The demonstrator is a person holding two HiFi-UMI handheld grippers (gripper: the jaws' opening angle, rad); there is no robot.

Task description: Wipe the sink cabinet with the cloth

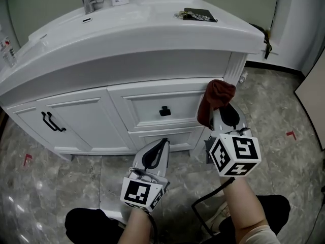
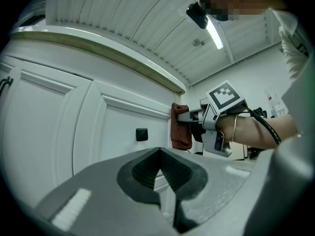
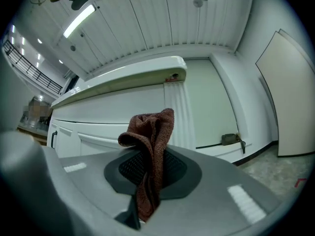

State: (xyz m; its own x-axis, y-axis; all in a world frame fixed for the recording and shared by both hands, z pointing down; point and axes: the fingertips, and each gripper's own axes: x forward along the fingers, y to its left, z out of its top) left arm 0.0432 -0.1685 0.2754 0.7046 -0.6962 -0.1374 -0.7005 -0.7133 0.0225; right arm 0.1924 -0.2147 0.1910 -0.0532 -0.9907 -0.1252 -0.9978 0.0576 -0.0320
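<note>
My right gripper's (image 3: 147, 178) jaws are clamped on the cloth (image 3: 151, 139). The rust-brown fabric is pinched between the pads low down, and a loose bunch stands up above them. In the head view that bunch lies against the top right corner of the sink cabinet (image 1: 101, 117), beside the fluted corner post (image 1: 235, 67) and right of the black drawer knob (image 1: 164, 111). It looks to be touching the white front, though I cannot tell how firmly. My left gripper's (image 2: 163, 183) jaws are together with nothing between them.

The grip worries me most. Only a narrow fold sits in the pads, so I judge that a hard drag across the panel mouldings could pull the cloth free. The floppy top could also fold over, and then hard jaw tips rather than fabric would rub the paint. The knob and the post's grooves are likely snags on a sideways stroke. The idle left gripper is low and near the lower drawer, where it could bump the front if I lean in.

My right forearm reaches forward from the lower right with the jaws angled up towards the cabinet. My left forearm is lower and nearer me, pointing at the lower drawer, apart from it and above the floor (image 1: 284, 100).
</note>
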